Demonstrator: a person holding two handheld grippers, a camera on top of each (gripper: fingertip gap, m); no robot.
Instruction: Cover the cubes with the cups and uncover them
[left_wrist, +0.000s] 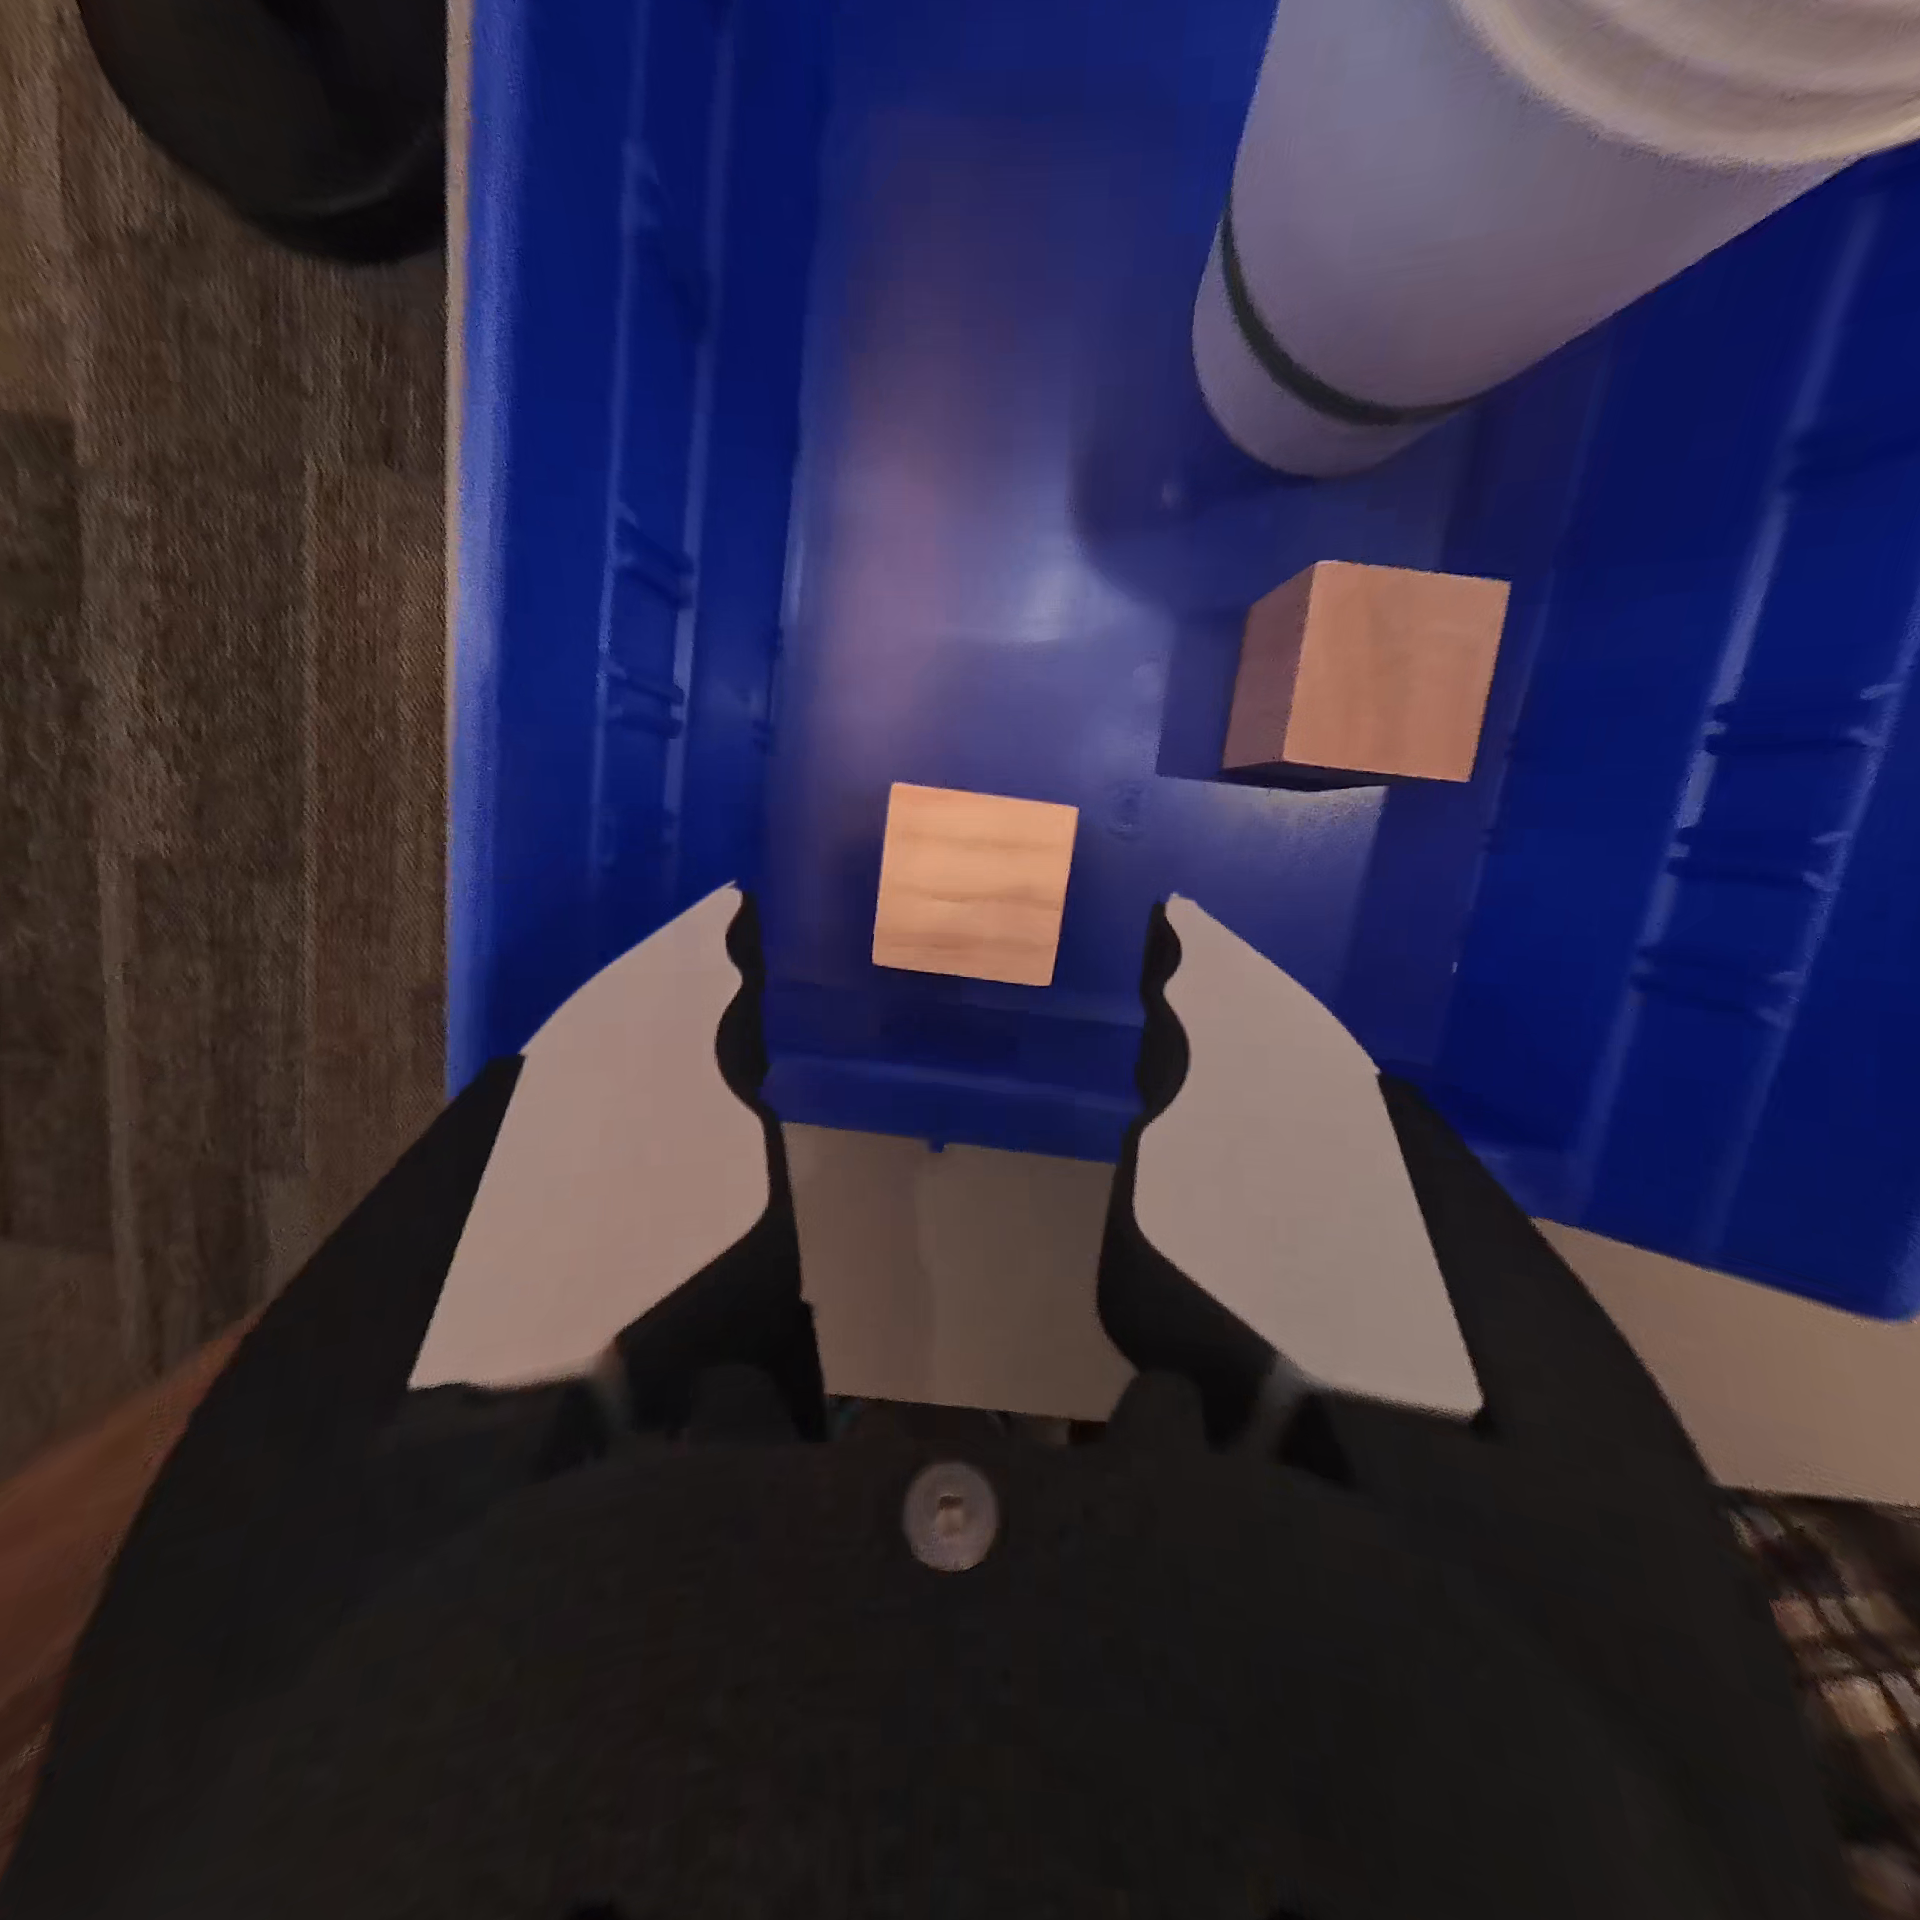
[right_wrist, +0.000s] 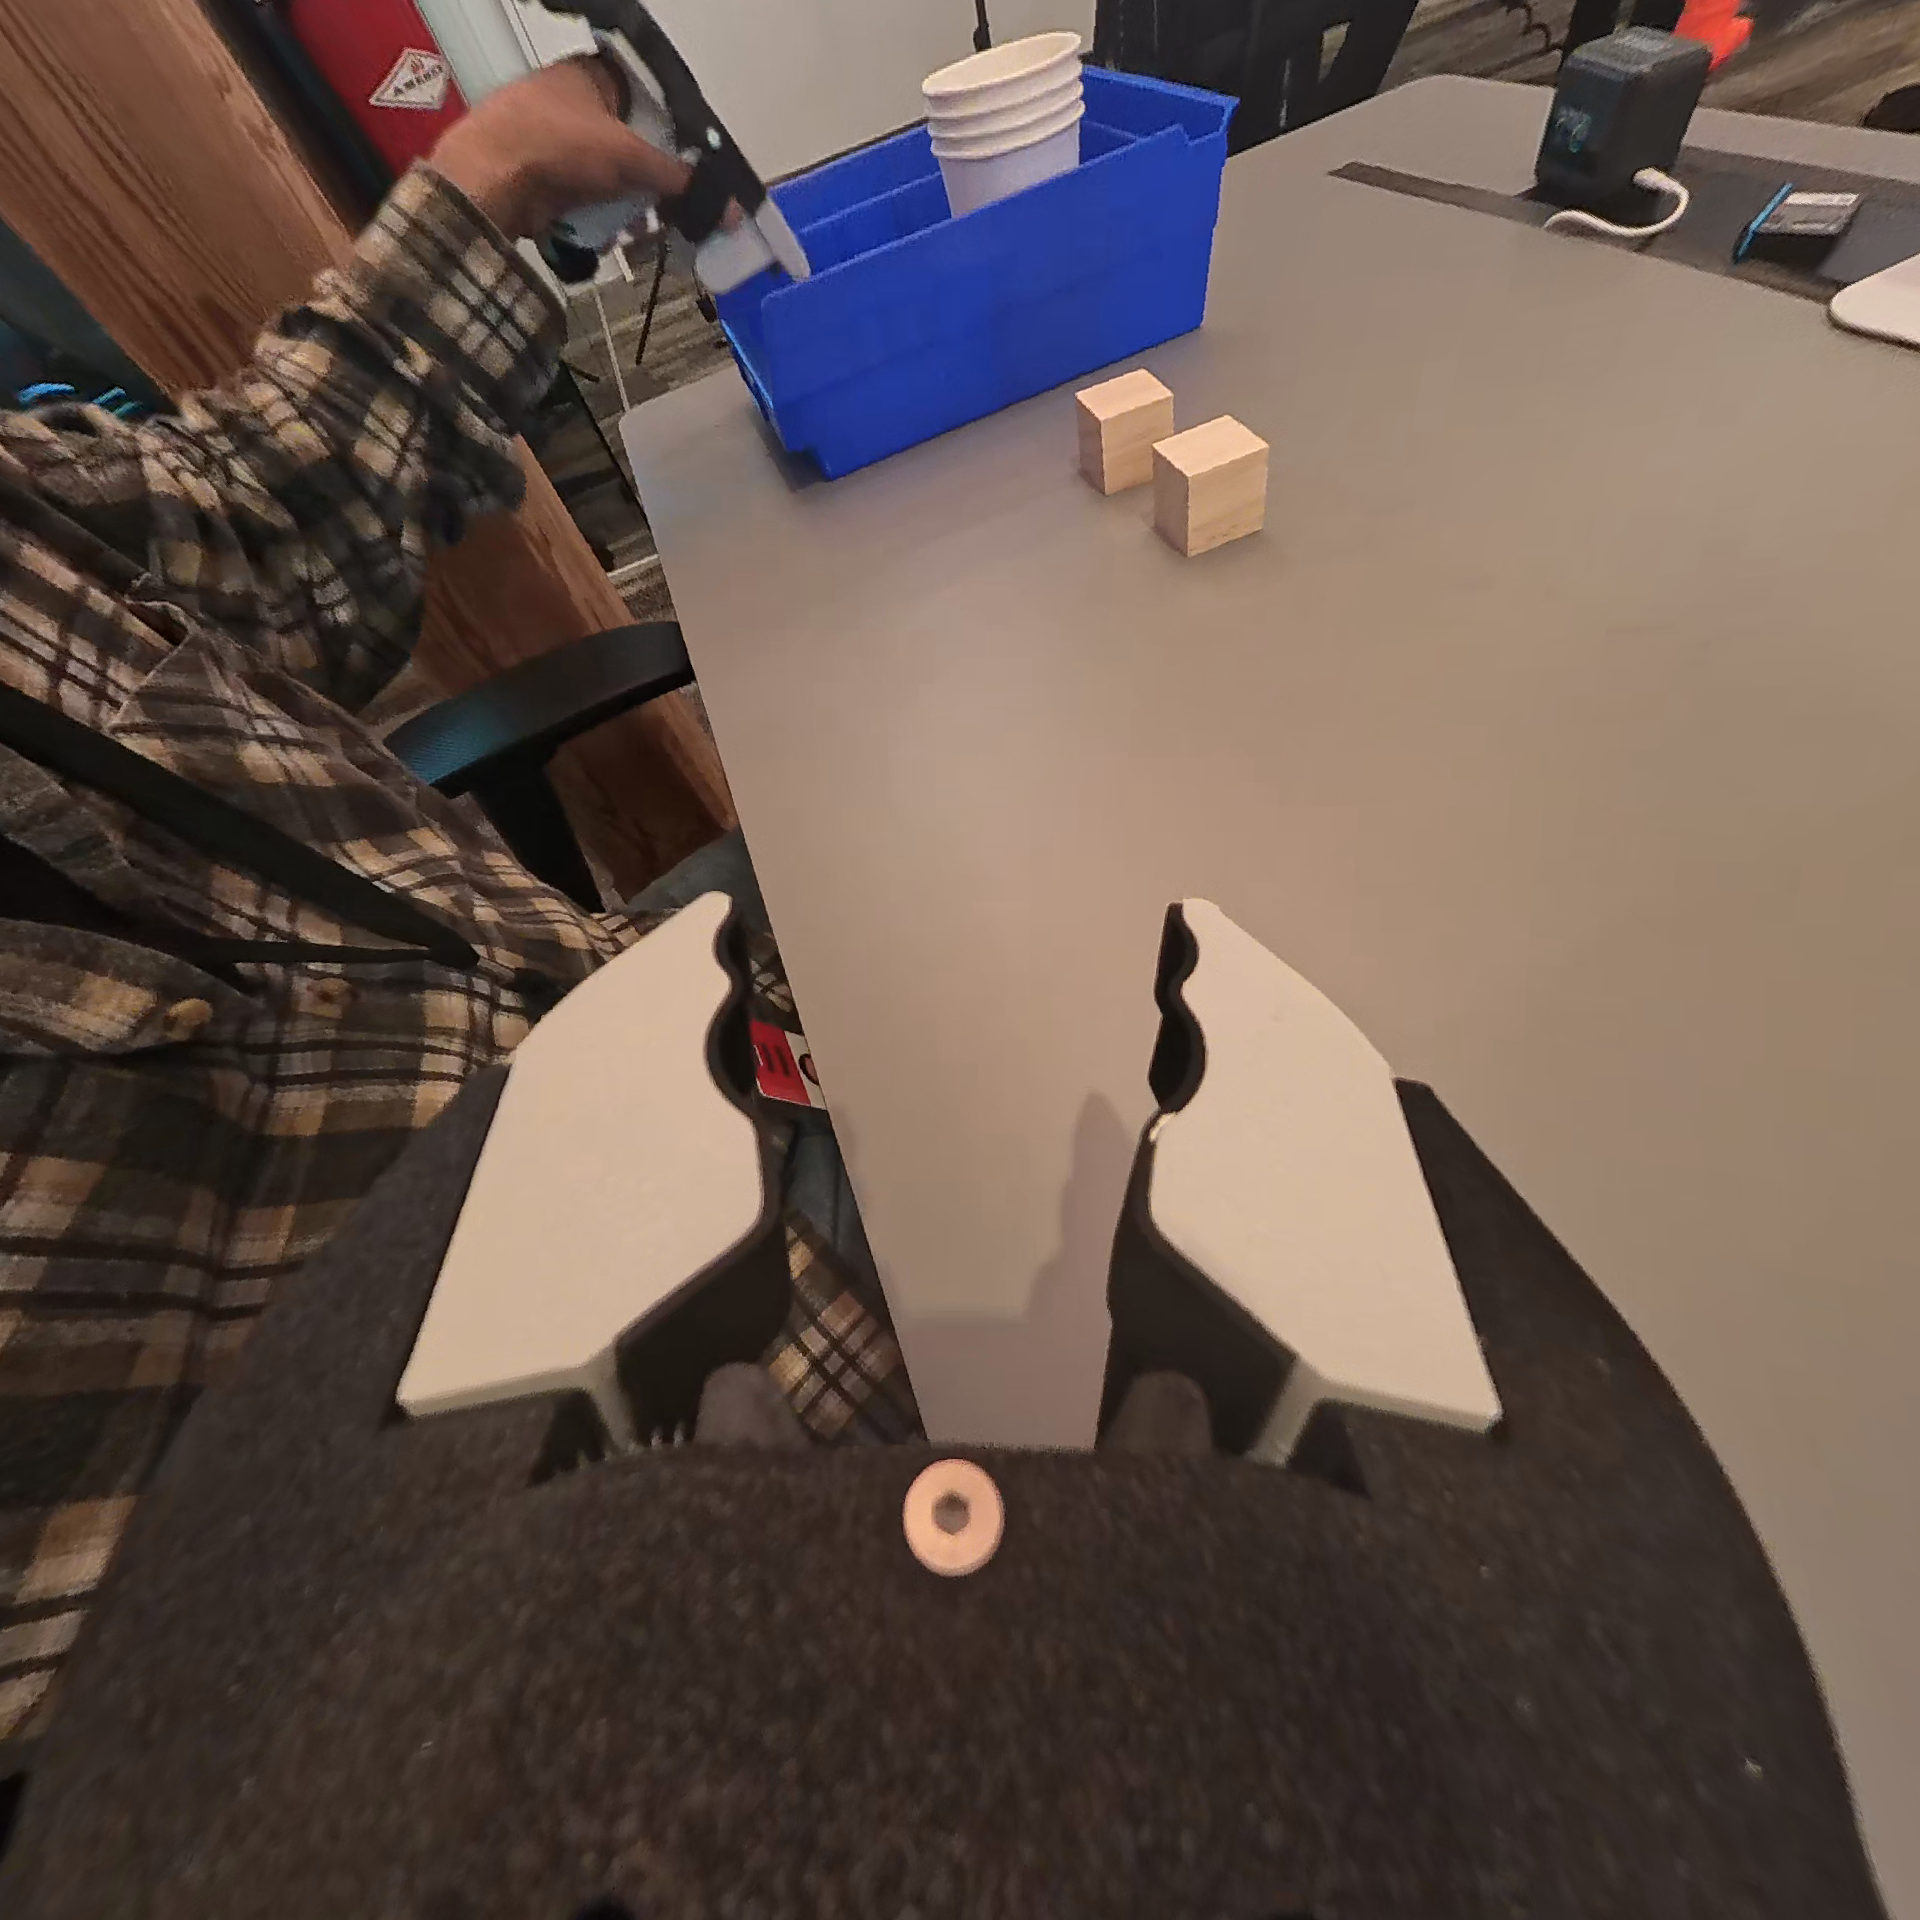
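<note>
Inside blue bin, two cubes

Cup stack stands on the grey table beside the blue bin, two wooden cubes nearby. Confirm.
Not quite: the right wrist view shows the cup stack standing inside the blue bin, not beside it. The two wooden cubes are on the grey table nearby.

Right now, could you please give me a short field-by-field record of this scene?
bin: blue bin at the table's near-left corner
cups: stacked white cups upright inside the bin
cubes in bin: two wooden cubes, apart
cubes on table: two cubes beside the bin, uncovered
left gripper: jaws open, over the bin, empty
right gripper: jaws open, empty, at the table edge
</note>
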